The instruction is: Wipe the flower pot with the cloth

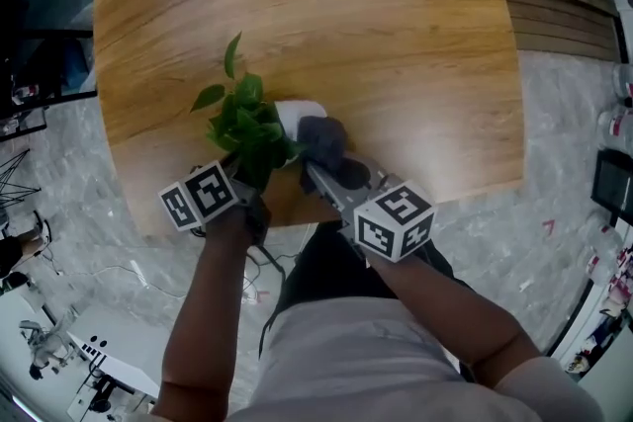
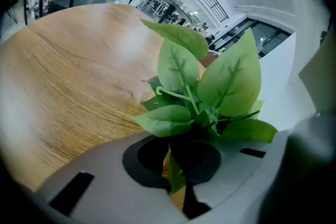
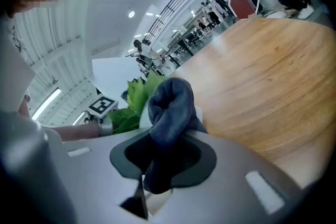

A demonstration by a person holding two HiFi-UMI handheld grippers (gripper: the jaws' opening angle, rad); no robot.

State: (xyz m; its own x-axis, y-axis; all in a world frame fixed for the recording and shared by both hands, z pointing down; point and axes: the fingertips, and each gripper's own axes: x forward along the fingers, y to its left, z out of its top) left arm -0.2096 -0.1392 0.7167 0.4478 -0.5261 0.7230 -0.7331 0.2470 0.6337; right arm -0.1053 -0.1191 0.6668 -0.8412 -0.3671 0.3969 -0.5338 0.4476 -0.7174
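Observation:
A small white flower pot (image 1: 300,112) with a green leafy plant (image 1: 242,119) sits near the front edge of the wooden table (image 1: 346,15). My left gripper (image 1: 244,175) reaches into the foliage from the front left and is shut on a plant stem (image 2: 176,178); leaves (image 2: 210,81) fill its view. My right gripper (image 1: 315,171) is shut on a bunched dark grey cloth (image 1: 322,138), which rests against the pot's right side. In the right gripper view the cloth (image 3: 169,107) sticks up between the jaws, with the plant (image 3: 137,97) behind it. Most of the pot is hidden.
The table's front edge (image 1: 396,203) runs just under both grippers. Beyond the plant, the tabletop stretches away bare. Marble floor (image 1: 554,114) lies to the right, with cluttered shelving (image 1: 615,183) at the far right edge.

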